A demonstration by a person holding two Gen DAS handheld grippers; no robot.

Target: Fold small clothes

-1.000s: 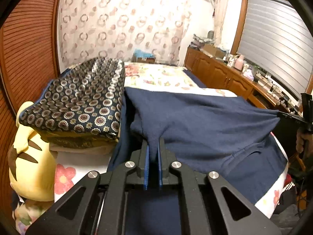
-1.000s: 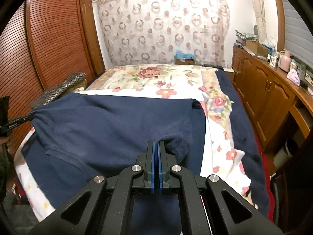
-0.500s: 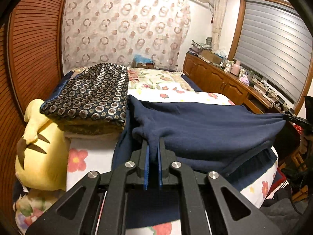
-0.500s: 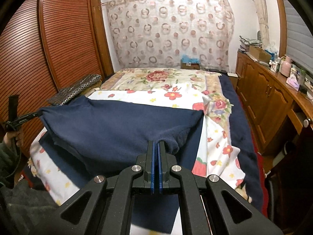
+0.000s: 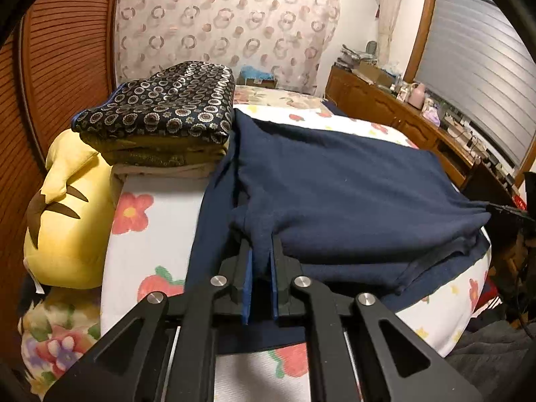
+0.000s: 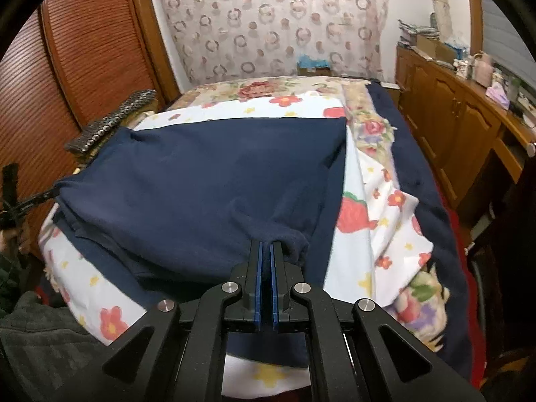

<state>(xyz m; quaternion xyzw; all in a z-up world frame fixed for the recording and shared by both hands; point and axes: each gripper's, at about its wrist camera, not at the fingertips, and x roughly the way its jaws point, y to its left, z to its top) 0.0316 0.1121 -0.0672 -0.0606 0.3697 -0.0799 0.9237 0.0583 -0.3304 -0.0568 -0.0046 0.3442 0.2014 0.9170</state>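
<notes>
Navy garment (image 5: 351, 184) lies on the floral bed (image 5: 157, 214), long axis left-right, its near edge pinched at either end by left gripper (image 5: 260, 254) and right gripper (image 6: 266, 248).

Both fisheye cameras are sitting low and close at the near edge of the flower-printed bed (image 5: 157, 221), looking along it toward the ring-patterned curtain (image 6: 274, 23). Both are sharing the spread dark navy fleece garment (image 5: 335, 187), from opposite corners.
</notes>
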